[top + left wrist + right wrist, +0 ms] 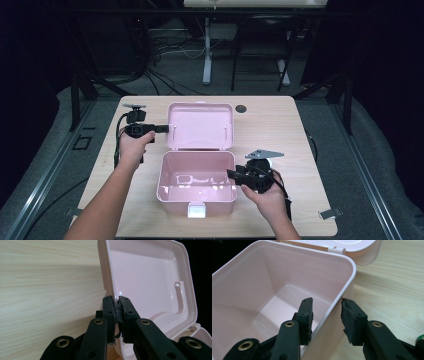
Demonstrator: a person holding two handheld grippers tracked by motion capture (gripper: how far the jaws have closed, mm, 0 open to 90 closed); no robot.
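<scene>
A pale wooden table (280,125) is standing on grey floor (370,150) in a dark room. Beyond its far edge, cables (165,50) are lying near a white desk leg (207,50).

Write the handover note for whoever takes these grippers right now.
Left gripper: shut on the lid at its left edge, lid swung fully open.
Right gripper: jaws straddle the right wall of the pink box, one inside and one outside, not pressing on it.
Box sits mid-table, nothing seen inside, white latch facing the person.
Done: box opened. Left: likely closing the lid or loading the box; nothing to load is in sight.
</scene>
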